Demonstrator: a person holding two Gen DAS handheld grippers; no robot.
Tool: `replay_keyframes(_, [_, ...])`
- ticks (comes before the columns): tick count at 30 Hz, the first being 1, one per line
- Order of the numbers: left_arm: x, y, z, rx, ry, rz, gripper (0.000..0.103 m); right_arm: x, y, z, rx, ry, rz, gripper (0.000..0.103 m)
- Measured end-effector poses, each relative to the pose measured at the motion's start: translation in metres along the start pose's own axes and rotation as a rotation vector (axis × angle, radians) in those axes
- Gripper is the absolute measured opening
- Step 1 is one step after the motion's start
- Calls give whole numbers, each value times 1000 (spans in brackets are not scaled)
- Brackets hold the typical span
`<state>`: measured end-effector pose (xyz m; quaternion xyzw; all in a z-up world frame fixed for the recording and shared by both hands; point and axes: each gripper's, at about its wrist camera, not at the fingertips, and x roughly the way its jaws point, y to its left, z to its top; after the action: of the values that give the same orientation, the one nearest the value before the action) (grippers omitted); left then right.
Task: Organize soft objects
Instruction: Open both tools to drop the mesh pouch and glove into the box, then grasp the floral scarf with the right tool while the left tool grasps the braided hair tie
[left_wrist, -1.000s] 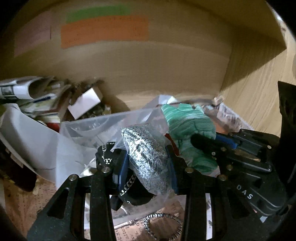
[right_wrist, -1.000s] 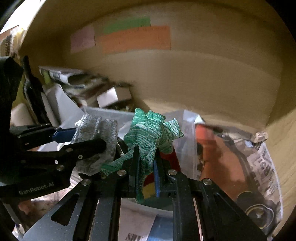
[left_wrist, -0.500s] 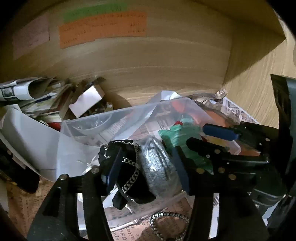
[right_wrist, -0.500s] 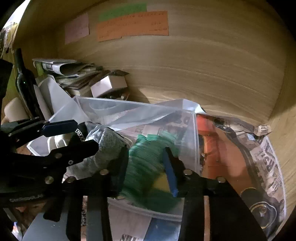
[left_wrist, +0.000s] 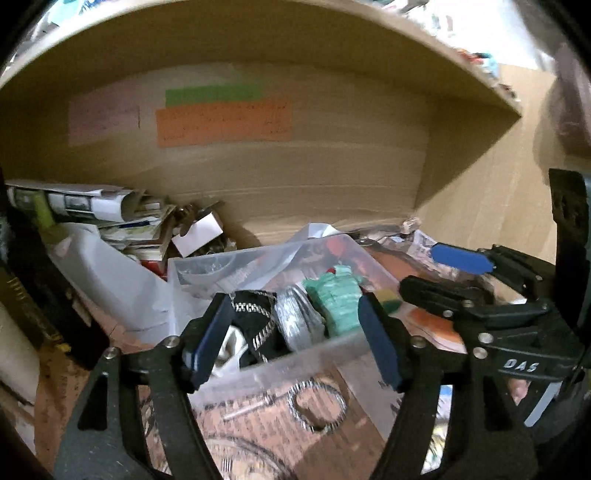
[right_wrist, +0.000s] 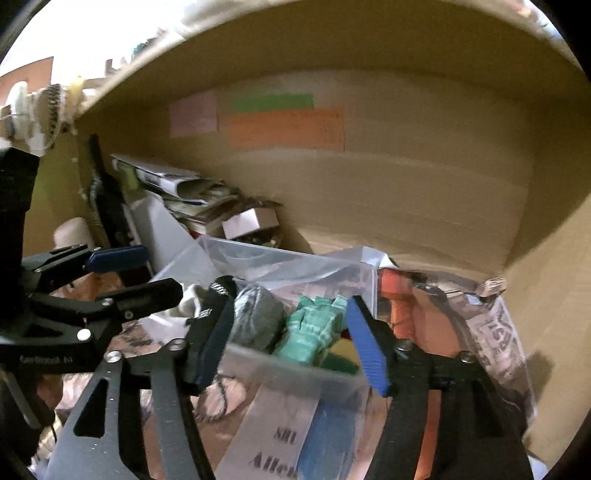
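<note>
A clear plastic bin (left_wrist: 295, 354) (right_wrist: 295, 365) sits on the wooden shelf. Inside lie a grey knit bundle (left_wrist: 295, 325) (right_wrist: 258, 321), a green knit glove (left_wrist: 336, 299) (right_wrist: 314, 332) and a black item with a metal chain (left_wrist: 255, 317). My left gripper (left_wrist: 295, 339) is open and empty, its jaws wide apart just in front of the bin. My right gripper (right_wrist: 291, 339) is open and empty too, held before the bin beside the left one. Each gripper shows in the other's view, the right one (left_wrist: 443, 273) and the left one (right_wrist: 129, 273).
A stack of newspapers and booklets (left_wrist: 92, 210) and a small white box (left_wrist: 197, 234) lie at the back left. Green and orange paper labels (left_wrist: 221, 114) stick to the back wall. Printed plastic wrapping (right_wrist: 480, 325) lies to the right. A chain loop (left_wrist: 317, 406) lies in front.
Both grippers opened: the left let go of the grey bundle, the right let go of the green glove, both now lie in the bin. Both grippers drew back from the bin.
</note>
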<state>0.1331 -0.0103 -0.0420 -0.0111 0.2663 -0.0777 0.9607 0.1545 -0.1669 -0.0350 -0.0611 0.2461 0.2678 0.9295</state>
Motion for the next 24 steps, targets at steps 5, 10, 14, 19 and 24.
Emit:
replay_keyframes(5, [-33,-5,-24,5,-13,-10,85,-30,10,-21,0,-8,4,71])
replay_keyframes(10, [-52,-12,-53,17,6,1,85,-46,22,-50,2,14,-3,78])
replay_keyframes(14, [-59,-15,-78,11,38,13,88,-48,32,-74,36,52,15,78])
replay_keyframes(19, [-58,-14,-105,-24,102,2,88,-36,43,-107,47,153,30,78])
replay_keyframes(24, [-53,-16,-125,-55,158,-21,88,-19,50,-135,58,253,41,78])
